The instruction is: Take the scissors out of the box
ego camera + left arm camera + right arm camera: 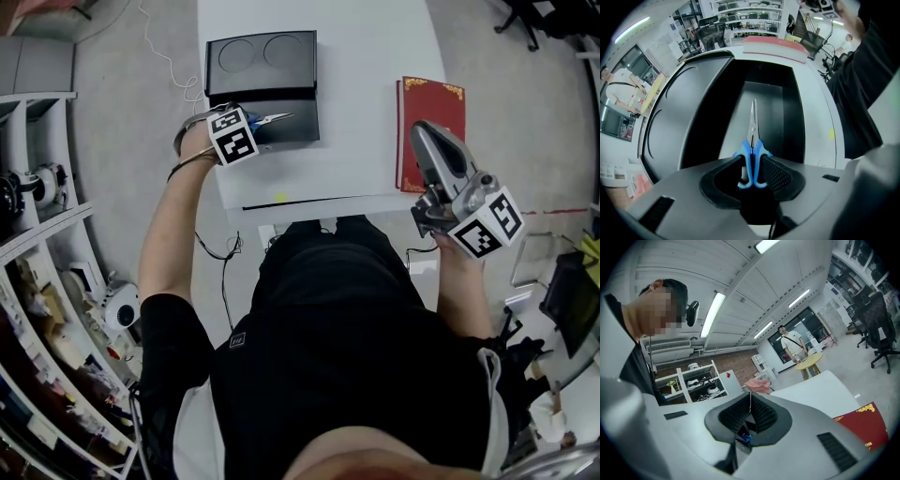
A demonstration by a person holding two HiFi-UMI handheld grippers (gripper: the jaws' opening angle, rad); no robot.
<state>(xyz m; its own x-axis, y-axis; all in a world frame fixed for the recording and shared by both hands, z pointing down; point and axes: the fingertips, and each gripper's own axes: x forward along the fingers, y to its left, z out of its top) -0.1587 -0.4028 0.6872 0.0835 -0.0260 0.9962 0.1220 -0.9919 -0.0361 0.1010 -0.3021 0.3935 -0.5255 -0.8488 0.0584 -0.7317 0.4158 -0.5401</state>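
The scissors (752, 140) have blue handles and thin steel blades. They lie on the floor of the open black box (785, 108), blades pointing away from me. My left gripper (751, 165) points straight down into the box, its pads closed against both sides of the blue handles. In the head view, the left gripper (242, 131) hangs over the box (292, 133) at the tray's left end, and the scissors' blades (277, 118) stick out to its right. My right gripper (429, 136) is held level over the table's right side, shut and empty; its pads (757, 411) meet.
The box's lid (261, 58), with two round recesses, lies open behind the tray. A red book (442, 101) lies at the right end of the white table (356, 141), under the right gripper. Shelving (47, 281) stands to the left. People are in the room's background.
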